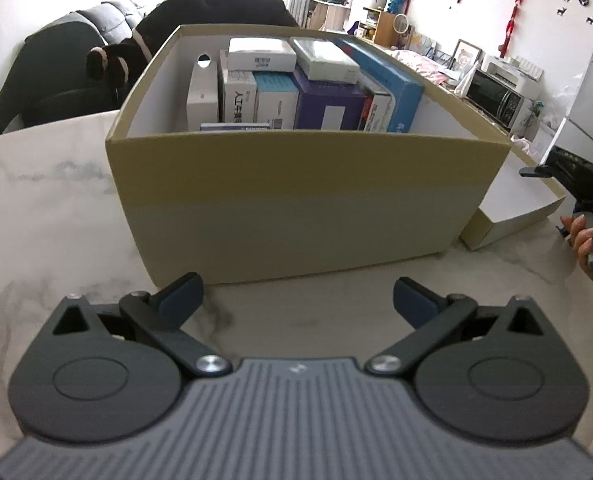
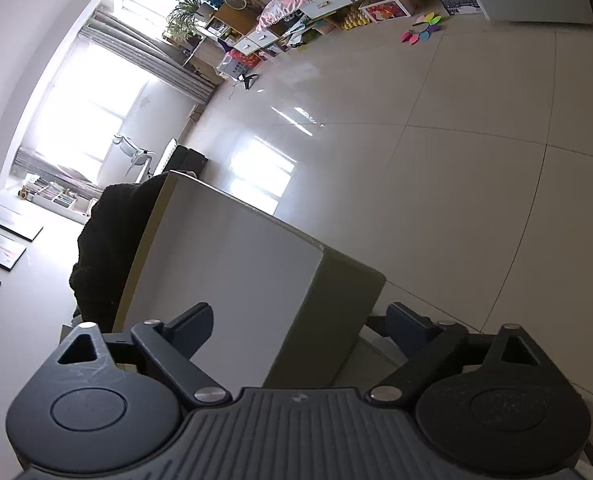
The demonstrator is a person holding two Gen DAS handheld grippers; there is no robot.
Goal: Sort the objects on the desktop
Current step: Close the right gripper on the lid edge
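An open khaki cardboard box (image 1: 296,200) stands on the marble table (image 1: 48,220), packed with several small product boxes (image 1: 308,88). Its lid (image 1: 512,208) lies upside down to the right, white inside facing up. My left gripper (image 1: 296,300) hovers in front of the box, open and empty. A hand (image 1: 584,236) holds my right gripper (image 1: 568,176) over the lid's far end. In the right wrist view, which is strongly rolled, the lid (image 2: 236,272) sits between the wide fingers of the right gripper (image 2: 300,328). A small dark gap shows beside the right finger.
A dark chair with a black coat (image 1: 216,8) stands behind the table, seen also as a dark mass (image 2: 108,248). A microwave (image 1: 496,96) and cluttered shelves line the far right wall. Tiled floor (image 2: 456,160) lies beyond the table edge.
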